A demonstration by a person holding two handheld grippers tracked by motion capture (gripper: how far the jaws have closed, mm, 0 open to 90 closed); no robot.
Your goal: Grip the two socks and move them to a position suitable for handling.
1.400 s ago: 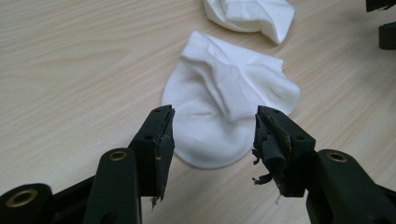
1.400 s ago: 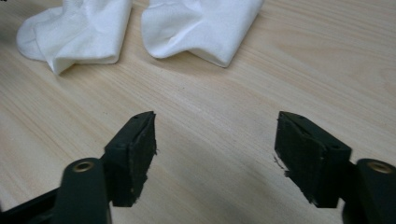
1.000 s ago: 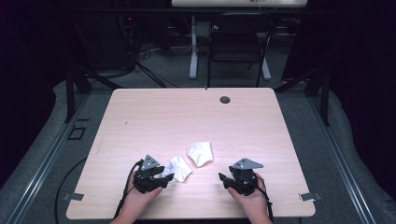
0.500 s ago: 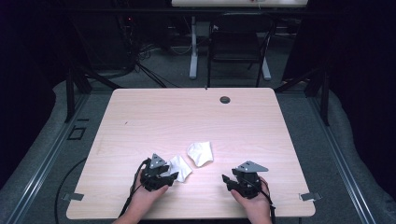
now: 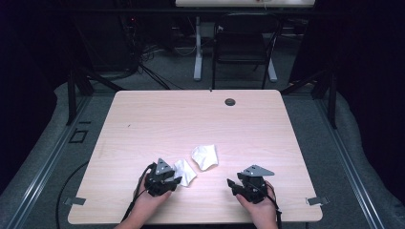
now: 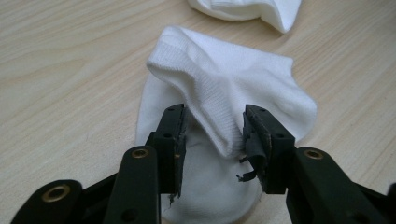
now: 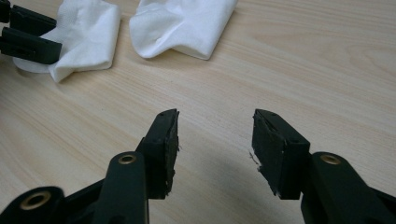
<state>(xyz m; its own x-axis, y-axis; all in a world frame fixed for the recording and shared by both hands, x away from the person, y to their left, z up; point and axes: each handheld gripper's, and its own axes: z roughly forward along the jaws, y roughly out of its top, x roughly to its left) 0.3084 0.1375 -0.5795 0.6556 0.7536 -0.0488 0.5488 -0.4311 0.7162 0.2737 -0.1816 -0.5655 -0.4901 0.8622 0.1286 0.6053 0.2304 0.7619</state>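
Two white socks lie on the wooden table (image 5: 191, 119) near its front. The nearer sock (image 5: 184, 171) (image 6: 224, 93) is crumpled, and a raised fold of it stands between the jaws of my left gripper (image 5: 175, 181) (image 6: 214, 126). Those jaws are open, close on either side of the fold. The other sock (image 5: 204, 156) (image 6: 243, 9) (image 7: 182, 25) lies just beyond, apart from both grippers. My right gripper (image 5: 233, 185) (image 7: 215, 130) is open over bare wood to the right, with nothing between its jaws. The right gripper view shows the nearer sock (image 7: 79, 37) and the left gripper (image 7: 23, 37) at far left.
A dark round grommet (image 5: 230, 101) sits near the table's far edge. Beyond the table stand a black chair (image 5: 243, 47) and a white desk leg (image 5: 197, 52) on grey carpet. Clamps stick out at the front corners (image 5: 315, 201).
My left gripper has moved right onto the nearer sock, whose fold now sits between its jaws. The right gripper has drifted slightly toward the front edge.
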